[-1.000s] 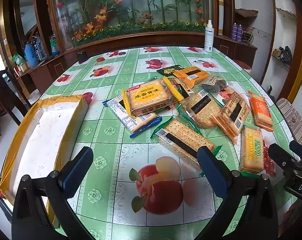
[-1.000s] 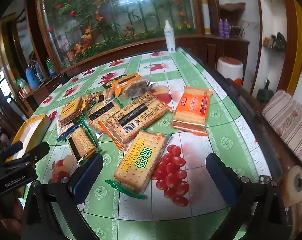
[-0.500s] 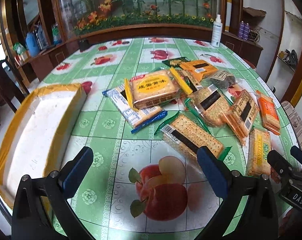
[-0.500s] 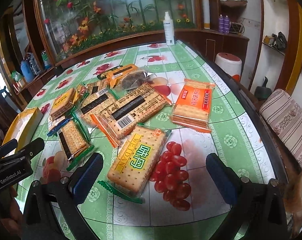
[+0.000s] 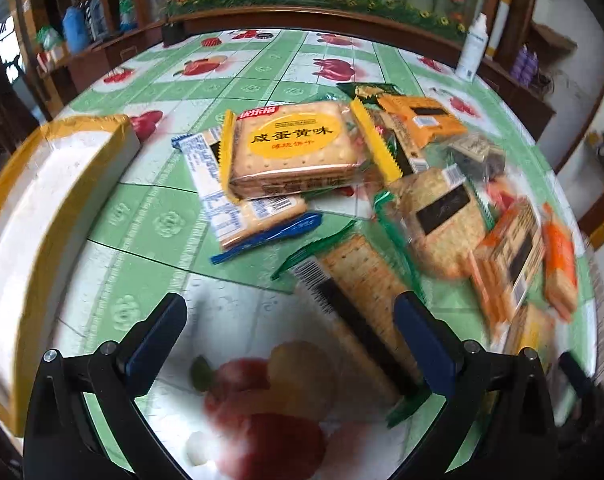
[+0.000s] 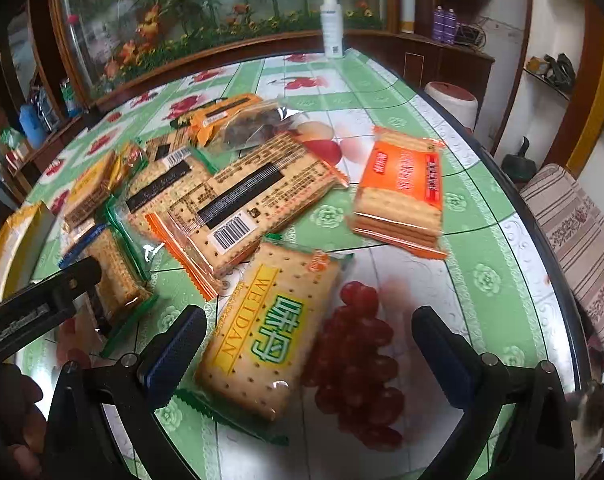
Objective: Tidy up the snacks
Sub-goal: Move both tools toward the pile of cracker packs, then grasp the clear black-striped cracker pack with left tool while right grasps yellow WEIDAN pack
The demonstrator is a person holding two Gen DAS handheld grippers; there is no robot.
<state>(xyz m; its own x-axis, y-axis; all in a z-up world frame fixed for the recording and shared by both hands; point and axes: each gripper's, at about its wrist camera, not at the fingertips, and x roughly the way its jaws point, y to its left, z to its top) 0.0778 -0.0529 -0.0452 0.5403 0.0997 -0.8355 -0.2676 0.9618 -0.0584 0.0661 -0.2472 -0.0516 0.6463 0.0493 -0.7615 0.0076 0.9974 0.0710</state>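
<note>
On the left, the yellow-edged white tray [image 5: 42,216] sits at the table's edge. The left gripper [image 5: 290,336] hangs wide open and empty over the green-wrapped cracker pack [image 5: 357,300]. Further right, the right gripper [image 6: 305,344] is just as wide open, holding nothing, with the WEIDAN cracker pack [image 6: 270,332] lying between its fingers.
</note>
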